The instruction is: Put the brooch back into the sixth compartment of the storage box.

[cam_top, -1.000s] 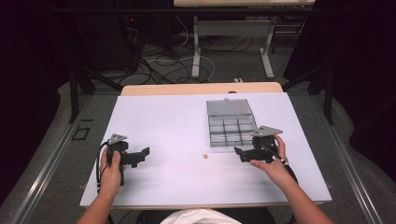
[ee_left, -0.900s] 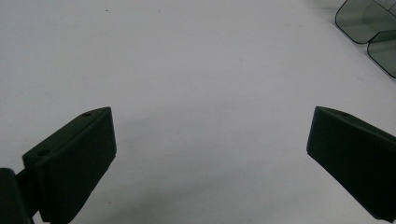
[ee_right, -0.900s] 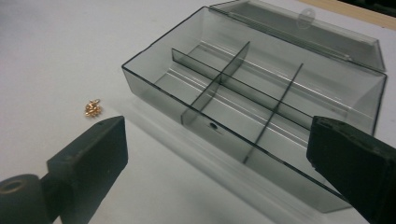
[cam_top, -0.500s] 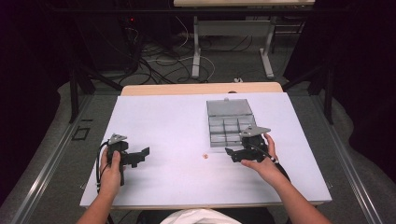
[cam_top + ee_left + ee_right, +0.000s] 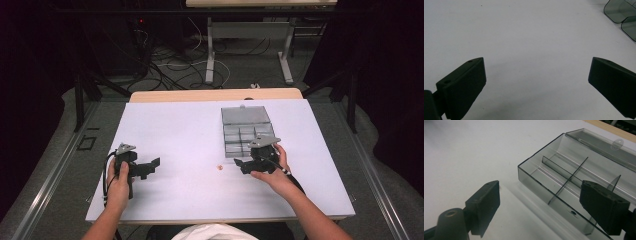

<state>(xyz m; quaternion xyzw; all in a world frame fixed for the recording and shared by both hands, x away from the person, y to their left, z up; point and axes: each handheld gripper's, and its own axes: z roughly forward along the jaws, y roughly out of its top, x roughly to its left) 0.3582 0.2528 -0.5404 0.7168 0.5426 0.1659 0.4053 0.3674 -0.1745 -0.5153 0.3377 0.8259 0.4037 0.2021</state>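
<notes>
Clear grey compartment box, long axis front-to-back, lid at far end.

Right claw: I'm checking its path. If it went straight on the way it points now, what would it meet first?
Probably the near corner of the clear grey plastic compartment box, right ahead of the open right claw; depth is hard to judge.

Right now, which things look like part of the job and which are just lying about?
Likely in play:
- compartment box, lid open
- small orange piece on the table
- right gripper, open, near the box
- left gripper, open

Just around:
- floor cables
- far table
</notes>
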